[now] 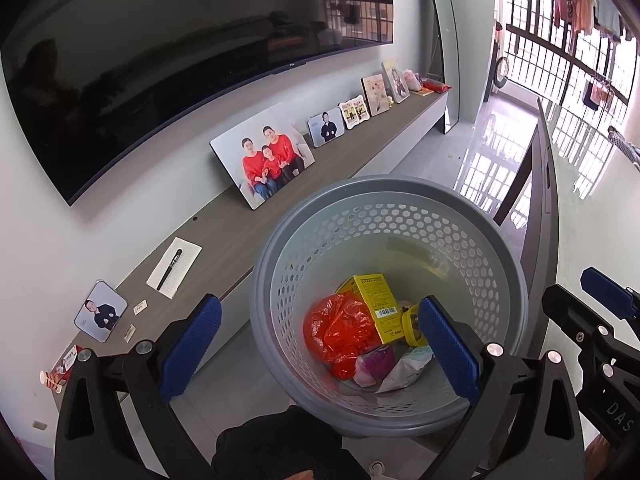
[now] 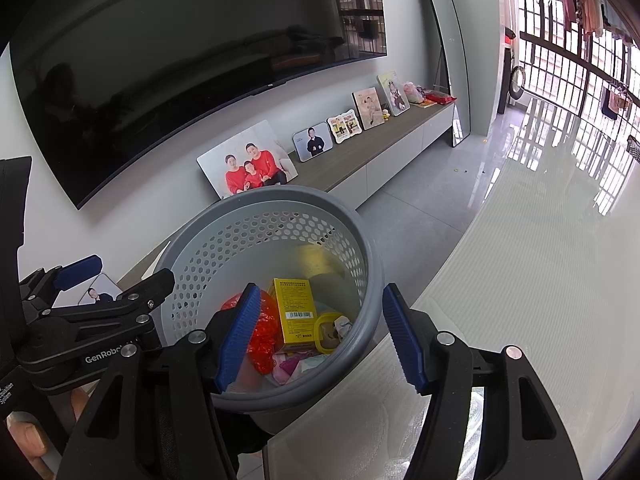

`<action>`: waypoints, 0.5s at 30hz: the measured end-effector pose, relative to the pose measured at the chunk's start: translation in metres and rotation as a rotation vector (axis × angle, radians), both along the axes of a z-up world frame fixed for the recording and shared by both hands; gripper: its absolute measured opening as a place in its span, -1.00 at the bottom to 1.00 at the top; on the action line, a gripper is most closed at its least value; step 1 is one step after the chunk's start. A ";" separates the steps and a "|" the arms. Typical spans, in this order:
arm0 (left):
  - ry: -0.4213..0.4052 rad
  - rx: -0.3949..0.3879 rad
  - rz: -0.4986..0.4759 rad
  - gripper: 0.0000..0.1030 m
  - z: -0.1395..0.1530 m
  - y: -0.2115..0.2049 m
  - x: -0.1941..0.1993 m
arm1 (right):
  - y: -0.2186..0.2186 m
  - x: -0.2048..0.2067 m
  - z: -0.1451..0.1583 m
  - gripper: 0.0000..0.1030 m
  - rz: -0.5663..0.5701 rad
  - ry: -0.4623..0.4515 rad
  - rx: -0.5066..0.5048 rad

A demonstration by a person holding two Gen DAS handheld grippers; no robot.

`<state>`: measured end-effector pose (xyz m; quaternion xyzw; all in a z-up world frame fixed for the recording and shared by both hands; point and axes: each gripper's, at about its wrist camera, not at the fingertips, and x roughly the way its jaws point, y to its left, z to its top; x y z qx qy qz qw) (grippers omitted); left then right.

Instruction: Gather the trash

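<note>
Both grippers hang over the grey perforated bin (image 1: 400, 240), which sits at the near left edge of the glossy white worktop (image 2: 540, 280), its rim overhanging the floor. The left gripper (image 1: 320, 348) has its jaws wide, straddling the bin's left wall, nothing pinched. The right gripper (image 2: 324, 340) has its jaws partly open, one pad inside the bin, one outside the right rim, gripping nothing. Down in the bin: a yellow box (image 1: 376, 304), a red plastic bag (image 1: 336, 332), a yellow lid (image 2: 330, 334) and some pale wrappers, half covered by the pads. Open grey floor runs between the worktop and the low TV shelf (image 2: 360, 160) with its photo frames. A dark sleeve shows below the bin, cut off.
</note>
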<state>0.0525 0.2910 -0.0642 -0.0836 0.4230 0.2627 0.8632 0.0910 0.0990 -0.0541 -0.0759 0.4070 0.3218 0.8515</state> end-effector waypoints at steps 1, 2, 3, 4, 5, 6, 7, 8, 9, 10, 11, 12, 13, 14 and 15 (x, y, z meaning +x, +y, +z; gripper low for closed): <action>-0.001 0.000 -0.001 0.88 0.000 0.000 0.000 | 0.000 0.000 0.000 0.18 0.000 0.000 0.000; -0.002 0.000 -0.001 0.88 0.001 0.000 0.000 | 0.000 0.000 0.000 0.18 0.000 0.001 0.001; -0.002 0.000 -0.002 0.88 0.001 0.000 0.000 | 0.000 0.000 0.000 0.18 -0.001 0.001 0.000; -0.002 0.000 -0.003 0.88 0.001 -0.001 0.000 | 0.000 0.000 0.000 0.18 0.000 0.001 0.001; -0.001 0.000 -0.003 0.88 0.001 0.000 0.000 | 0.000 0.000 0.000 0.18 -0.001 0.000 0.001; -0.001 0.000 -0.003 0.88 0.001 0.000 0.000 | 0.001 0.000 0.000 0.18 -0.001 0.000 0.001; 0.000 0.002 -0.003 0.88 0.001 -0.001 0.001 | 0.001 0.000 0.000 0.18 -0.001 0.000 0.001; 0.001 0.004 -0.003 0.88 0.001 -0.001 0.001 | 0.001 0.000 0.000 0.18 0.000 0.000 0.001; 0.002 0.004 -0.003 0.88 0.002 -0.001 0.001 | 0.001 0.000 0.000 0.18 -0.001 0.000 0.001; 0.001 0.003 -0.003 0.88 0.001 -0.001 0.001 | 0.001 0.000 0.000 0.18 -0.001 0.001 0.001; -0.001 0.002 -0.004 0.88 0.001 -0.001 0.001 | 0.001 0.000 0.000 0.18 -0.001 0.001 0.001; -0.002 -0.001 -0.006 0.88 0.001 -0.002 0.001 | 0.001 0.000 0.000 0.18 -0.001 0.002 0.001; -0.002 -0.004 -0.006 0.88 0.002 -0.002 0.002 | 0.001 0.000 0.000 0.18 -0.001 0.002 0.001; -0.003 -0.003 -0.005 0.88 0.002 -0.002 0.002 | 0.000 0.000 0.000 0.18 -0.001 0.001 0.001; -0.004 -0.001 -0.005 0.88 0.002 -0.002 0.002 | 0.001 0.000 0.000 0.18 -0.001 0.001 0.001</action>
